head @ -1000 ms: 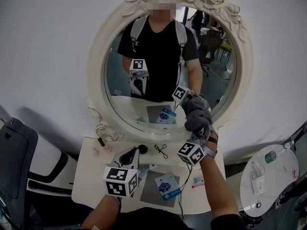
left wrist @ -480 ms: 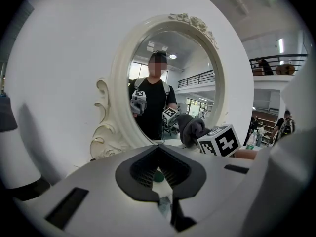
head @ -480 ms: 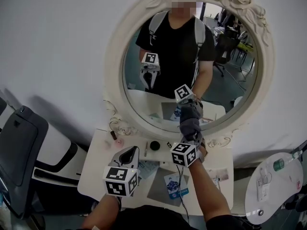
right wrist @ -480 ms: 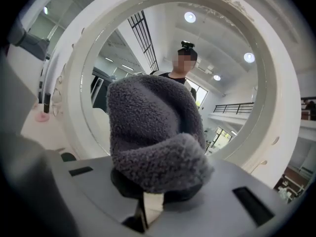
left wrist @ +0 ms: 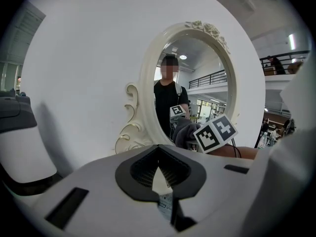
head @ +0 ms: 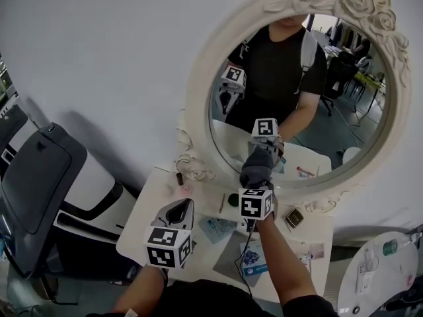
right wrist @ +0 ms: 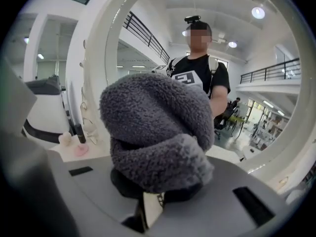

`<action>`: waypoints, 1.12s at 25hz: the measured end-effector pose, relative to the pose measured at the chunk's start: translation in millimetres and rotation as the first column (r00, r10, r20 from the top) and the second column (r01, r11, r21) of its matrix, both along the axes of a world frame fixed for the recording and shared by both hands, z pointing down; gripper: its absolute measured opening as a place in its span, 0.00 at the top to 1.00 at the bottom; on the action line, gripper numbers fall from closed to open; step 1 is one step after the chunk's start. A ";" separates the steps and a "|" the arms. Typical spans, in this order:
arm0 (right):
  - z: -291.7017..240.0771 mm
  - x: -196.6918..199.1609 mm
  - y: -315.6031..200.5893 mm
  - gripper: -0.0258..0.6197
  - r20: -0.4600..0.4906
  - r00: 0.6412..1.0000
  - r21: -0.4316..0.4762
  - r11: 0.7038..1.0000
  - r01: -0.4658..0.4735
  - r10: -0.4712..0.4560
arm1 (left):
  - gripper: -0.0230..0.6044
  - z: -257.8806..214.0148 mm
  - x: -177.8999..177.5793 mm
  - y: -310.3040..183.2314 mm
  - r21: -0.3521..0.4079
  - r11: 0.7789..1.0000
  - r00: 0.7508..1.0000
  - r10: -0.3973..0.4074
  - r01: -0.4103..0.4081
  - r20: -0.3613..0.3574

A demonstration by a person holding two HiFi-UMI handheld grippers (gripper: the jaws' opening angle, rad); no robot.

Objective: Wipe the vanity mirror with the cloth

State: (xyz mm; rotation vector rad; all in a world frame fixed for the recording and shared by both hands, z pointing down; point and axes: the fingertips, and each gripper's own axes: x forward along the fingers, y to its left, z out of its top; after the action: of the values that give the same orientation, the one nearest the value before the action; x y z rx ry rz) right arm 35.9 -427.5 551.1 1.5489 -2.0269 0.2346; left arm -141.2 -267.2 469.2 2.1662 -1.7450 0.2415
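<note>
One mirror [head: 301, 101], one cloth [head: 256, 166], one chair [head: 41, 177] on the left. Two grippers too: left gripper [head: 179, 211], right gripper [head: 255, 185].

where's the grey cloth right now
In the head view the grey cloth sits just right of centre, clamped in the right gripper and held up against the lower left of the vanity mirror glass.

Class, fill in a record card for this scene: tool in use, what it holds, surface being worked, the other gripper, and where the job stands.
Tool in use: right gripper
Holds: grey fleecy cloth, jaws shut on it
Surface: oval vanity mirror, cloth apparently against the lower part of the glass
Other gripper: left gripper, jaws together, nothing in them, held over the table
Job: wiping appears under way
</note>
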 end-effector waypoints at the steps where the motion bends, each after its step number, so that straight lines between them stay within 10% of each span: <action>1: 0.1 -6.9 -0.6 0.91 0.034 0.999 -0.025 1.000 0.006 -0.005 | 0.95 -0.7 -4.2 1.2 0.003 1.000 1.000 -0.009 0.009 -0.001; 9: -35.0 -50.2 0.7 0.91 0.072 0.978 0.098 0.977 0.188 -0.196 | 0.95 -5.0 -14.8 3.2 0.017 0.999 1.000 -0.028 0.029 -0.010; 16: -120.2 -49.2 61.9 0.91 0.170 0.916 0.429 0.865 0.263 -0.363 | 0.95 -11.6 10.9 -4.9 0.049 0.998 0.999 0.045 -0.044 -0.022; 28: -135.1 57.3 138.5 0.91 0.306 0.942 0.478 0.878 -0.026 -0.139 | 0.95 -19.4 92.9 -21.4 0.085 0.965 0.968 0.249 -0.246 -0.018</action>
State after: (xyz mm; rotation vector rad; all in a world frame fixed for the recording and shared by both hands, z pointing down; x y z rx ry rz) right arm 93.2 -288.9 415.9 1.8332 -2.5365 -0.0419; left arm -48.3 -288.6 449.9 2.4352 -1.4908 0.2029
